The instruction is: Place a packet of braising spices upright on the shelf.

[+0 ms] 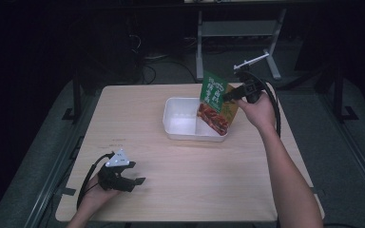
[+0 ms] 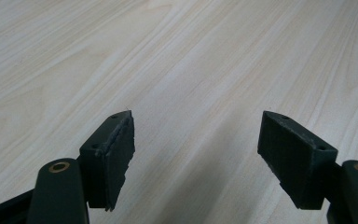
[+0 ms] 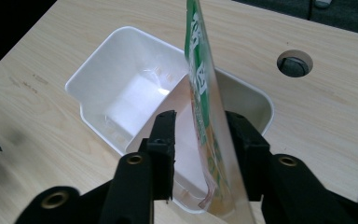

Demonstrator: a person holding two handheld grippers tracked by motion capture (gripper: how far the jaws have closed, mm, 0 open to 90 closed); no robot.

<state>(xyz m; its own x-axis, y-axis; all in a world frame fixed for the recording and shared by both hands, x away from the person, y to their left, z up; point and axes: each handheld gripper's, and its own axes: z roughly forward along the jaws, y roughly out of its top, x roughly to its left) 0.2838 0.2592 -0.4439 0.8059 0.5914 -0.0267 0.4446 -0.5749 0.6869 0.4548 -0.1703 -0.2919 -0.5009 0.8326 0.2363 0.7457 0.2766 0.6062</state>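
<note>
right claw: jaws parted, pouch stood loosely between, over tub | left claw: open, empty, above counter

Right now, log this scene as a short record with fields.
Surface: wooden table
Container: white tub, open
Item: green food pouch, upright, lower end in the tub
Right gripper: jaws either side of the pouch, left pad clear of it
Left gripper: open, nothing between the jaws, over bare table
</note>
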